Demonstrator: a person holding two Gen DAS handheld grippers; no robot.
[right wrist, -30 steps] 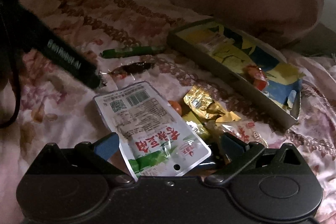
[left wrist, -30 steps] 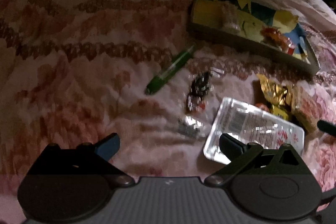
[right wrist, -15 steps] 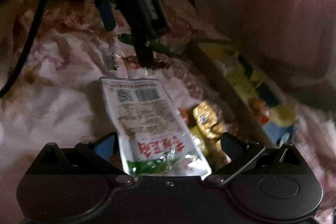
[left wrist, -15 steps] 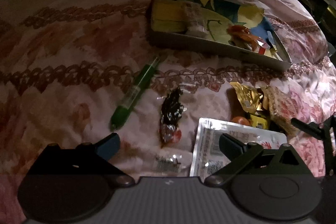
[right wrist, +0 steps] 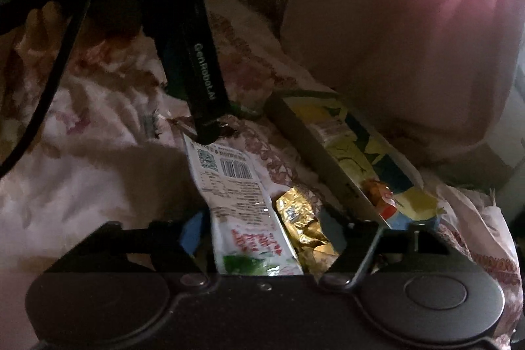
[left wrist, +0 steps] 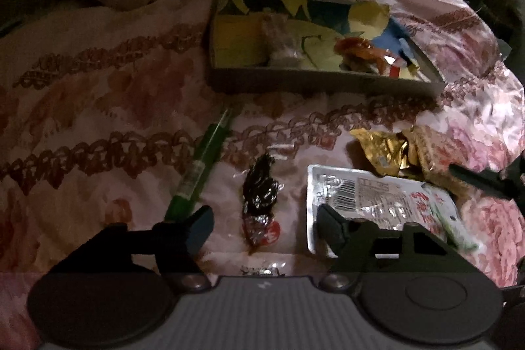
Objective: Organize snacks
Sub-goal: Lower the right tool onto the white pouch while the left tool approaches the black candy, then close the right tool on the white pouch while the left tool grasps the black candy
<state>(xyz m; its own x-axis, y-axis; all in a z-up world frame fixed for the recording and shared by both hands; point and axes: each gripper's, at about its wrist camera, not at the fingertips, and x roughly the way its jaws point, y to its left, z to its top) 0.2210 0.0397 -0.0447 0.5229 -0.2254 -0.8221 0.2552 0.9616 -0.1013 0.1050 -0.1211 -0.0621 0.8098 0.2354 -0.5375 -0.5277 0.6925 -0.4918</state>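
Snacks [left wrist: 261, 202]: five loose; box [left wrist: 321, 81]: one

The left wrist view is looking steeply down, close over the bed [left wrist: 98, 107], facing the box [left wrist: 315, 84]. The right wrist view is sitting lower and nearer, looking across the bed [right wrist: 82, 173] from the other side. Both are sharing the white packet [left wrist: 370, 199] [right wrist: 236, 186], gold wrapper [left wrist: 384, 150] [right wrist: 302, 225] and box [right wrist: 305, 146].
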